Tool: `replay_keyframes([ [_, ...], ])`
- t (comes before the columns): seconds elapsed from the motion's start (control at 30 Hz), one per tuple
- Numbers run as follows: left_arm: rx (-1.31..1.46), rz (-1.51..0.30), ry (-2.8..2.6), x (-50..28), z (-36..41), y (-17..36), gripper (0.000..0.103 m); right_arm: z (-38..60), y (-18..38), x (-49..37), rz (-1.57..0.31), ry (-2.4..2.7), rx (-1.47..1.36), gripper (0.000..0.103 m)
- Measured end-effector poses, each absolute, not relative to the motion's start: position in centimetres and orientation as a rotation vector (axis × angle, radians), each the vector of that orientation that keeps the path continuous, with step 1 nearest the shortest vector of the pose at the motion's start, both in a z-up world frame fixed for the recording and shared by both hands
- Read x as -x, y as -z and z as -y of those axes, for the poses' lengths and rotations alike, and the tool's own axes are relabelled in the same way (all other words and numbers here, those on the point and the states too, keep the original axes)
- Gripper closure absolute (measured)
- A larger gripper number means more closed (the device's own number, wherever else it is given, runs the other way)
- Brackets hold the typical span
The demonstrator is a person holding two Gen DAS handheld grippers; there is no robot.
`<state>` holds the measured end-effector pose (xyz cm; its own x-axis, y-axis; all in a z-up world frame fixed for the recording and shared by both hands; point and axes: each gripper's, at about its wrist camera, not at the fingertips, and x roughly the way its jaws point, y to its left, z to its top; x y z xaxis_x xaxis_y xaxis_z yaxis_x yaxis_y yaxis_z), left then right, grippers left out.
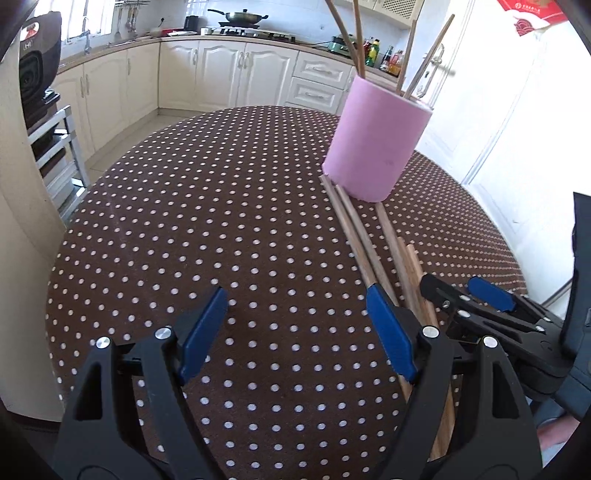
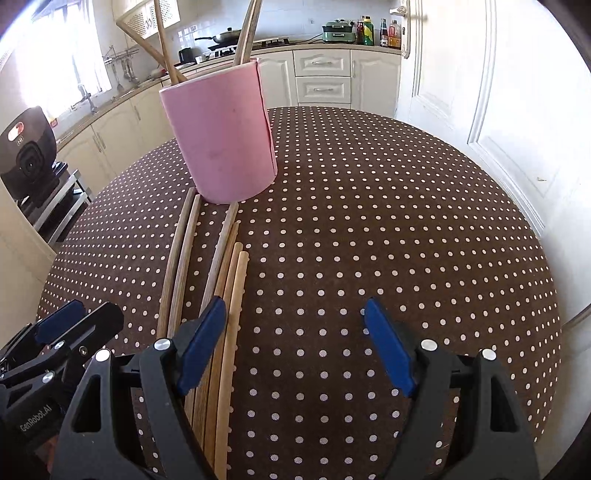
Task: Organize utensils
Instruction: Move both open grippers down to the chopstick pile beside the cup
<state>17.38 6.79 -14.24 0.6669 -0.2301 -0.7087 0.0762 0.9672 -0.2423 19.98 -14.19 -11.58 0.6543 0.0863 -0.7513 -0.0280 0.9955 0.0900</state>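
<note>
Pink holder [image 2: 221, 144] w/ 4 chopsticks [image 2: 245, 35]

Left gripper [image 1: 297, 328] and right gripper [image 2: 295, 341]: identical black plastic frames with triangular cut-outs, round silver pivot screws, and flat blue pads [image 2: 201, 345] lining each finger. White lettering reading "GenRobot.AI" marks the black housing of the left unit, seen from the right wrist view.

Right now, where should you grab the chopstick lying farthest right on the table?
Grip the rightmost chopstick mid-shaft, coming from above with the right gripper, one finger either side. It lies flat, with bare dotted tablecloth to its right; other sticks crowd its left.
</note>
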Motion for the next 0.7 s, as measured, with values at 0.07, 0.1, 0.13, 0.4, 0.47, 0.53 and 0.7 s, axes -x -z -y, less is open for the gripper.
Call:
replay_keyframes([
  [0.07,0.206,-0.825,0.189,-17.7,-6.8,14.2,0.026,14.4,11.6,-19.9,-0.854,-0.062,-0.064,0.029],
  [0.1,0.205,-0.826,0.188,-17.8,-6.8,14.2,0.026,14.4,11.6,-19.8,-0.854,-0.062,-0.062,0.029],
  [0.13,0.204,-0.830,0.193,-17.9,-6.7,14.3,0.026,14.6,11.5,-19.8,-0.854,-0.062,-0.062,0.029],
  [0.4,0.189,-0.854,0.181,-18.9,-5.7,14.6,0.022,14.6,11.4,-19.7,-0.856,-0.020,-0.059,0.029],
  [0.47,0.184,-0.855,0.171,-19.3,-5.4,14.6,0.022,14.7,11.4,-19.8,-0.857,-0.014,-0.059,0.029],
  [0.53,0.187,-0.862,0.167,-19.6,-5.4,14.7,0.022,14.9,11.3,-19.9,-0.858,-0.008,-0.054,0.030],
  [0.7,0.178,-0.873,0.156,-20.5,-5.1,14.7,0.022,15.4,11.1,-20.0,-0.855,-0.019,-0.045,0.035],
])
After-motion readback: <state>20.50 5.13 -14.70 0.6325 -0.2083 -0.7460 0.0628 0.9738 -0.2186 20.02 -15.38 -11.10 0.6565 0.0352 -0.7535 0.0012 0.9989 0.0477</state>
